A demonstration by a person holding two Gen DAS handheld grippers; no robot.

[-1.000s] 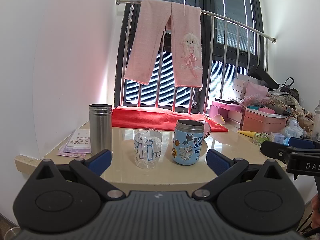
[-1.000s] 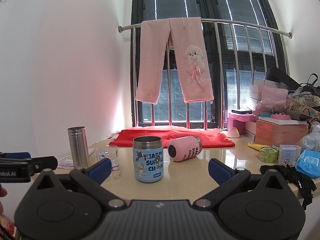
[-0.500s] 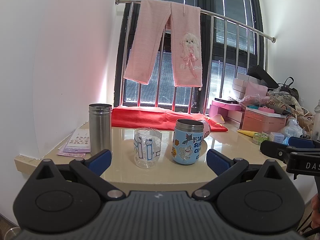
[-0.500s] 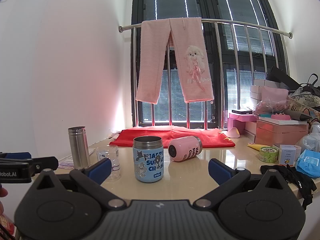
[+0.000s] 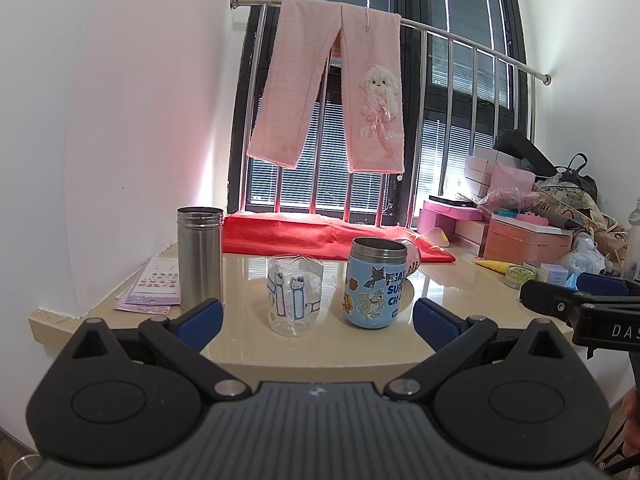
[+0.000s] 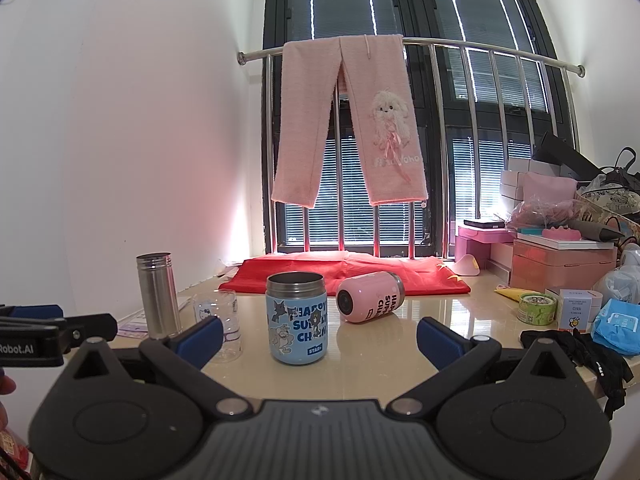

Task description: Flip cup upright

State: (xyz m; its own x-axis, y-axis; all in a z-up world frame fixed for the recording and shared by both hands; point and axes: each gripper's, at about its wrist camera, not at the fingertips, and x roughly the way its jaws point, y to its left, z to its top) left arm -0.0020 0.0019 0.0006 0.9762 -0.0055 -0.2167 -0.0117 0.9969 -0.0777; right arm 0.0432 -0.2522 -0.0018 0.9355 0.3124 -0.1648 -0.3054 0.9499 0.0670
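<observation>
- Right wrist view: no change from a second ago; pink cup point(image 6: 370, 297) lies on its side on table point(image 6: 440, 320).
- Both grippers, left gripper point(image 5: 318, 318) and right gripper point(image 6: 319, 334), hold back, fingers wide, empty; approach not started.

— How much of the pink cup point(image 5: 412, 258) shows from the left wrist?
— Barely a sliver, tucked behind the blue cup point(image 5: 374, 284).
— And its mouth, from the right wrist?
— Turned away; only the base faces us.
— The right gripper point(image 5: 580, 304)?
— Cut off at the left view's edge; fingers hidden.
</observation>
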